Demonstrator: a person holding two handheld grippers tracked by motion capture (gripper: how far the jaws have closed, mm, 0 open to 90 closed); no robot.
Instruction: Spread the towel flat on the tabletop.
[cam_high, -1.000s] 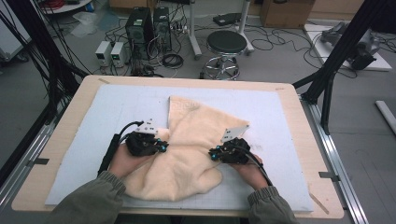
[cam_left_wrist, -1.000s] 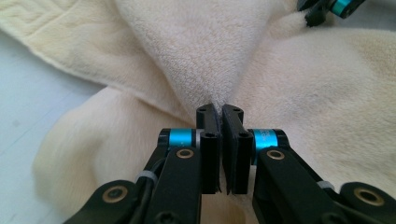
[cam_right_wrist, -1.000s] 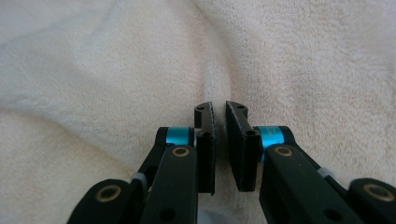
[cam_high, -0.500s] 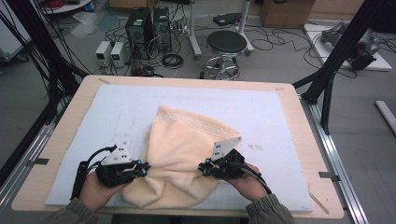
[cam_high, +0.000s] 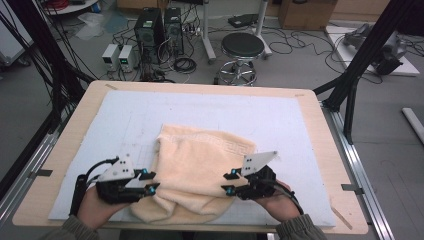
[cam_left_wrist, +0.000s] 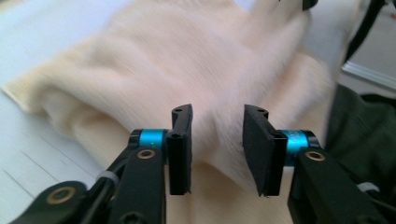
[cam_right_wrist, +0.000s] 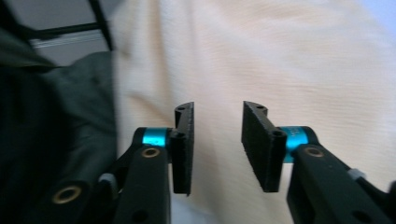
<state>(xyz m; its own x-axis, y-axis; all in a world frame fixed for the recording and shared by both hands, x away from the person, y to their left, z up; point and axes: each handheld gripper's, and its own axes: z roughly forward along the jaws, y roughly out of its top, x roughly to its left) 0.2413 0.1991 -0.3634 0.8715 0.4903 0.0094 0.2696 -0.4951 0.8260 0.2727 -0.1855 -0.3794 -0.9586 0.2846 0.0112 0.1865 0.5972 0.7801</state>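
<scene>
Cream towel (cam_high: 200, 165), seemingly key-pattern border

Grey concrete floor (cam_high: 300, 65), cables all over. Round black-seat stool w/ chrome base (cam_high: 242, 50) beyond the far table edge. Two black PC towers (cam_high: 159, 25) nr two small white power-supply boxes (cam_high: 119, 55). Black metal frame posts (cam_high: 367, 50) at both sides. Brown cardboard box (cam_high: 302, 12) at back. Even indoor light.

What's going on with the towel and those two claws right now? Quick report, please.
Left gripper and right gripper both open, jaws just released. Cream towel folded over, lying free on the blue mat. Nothing in the way.
</scene>
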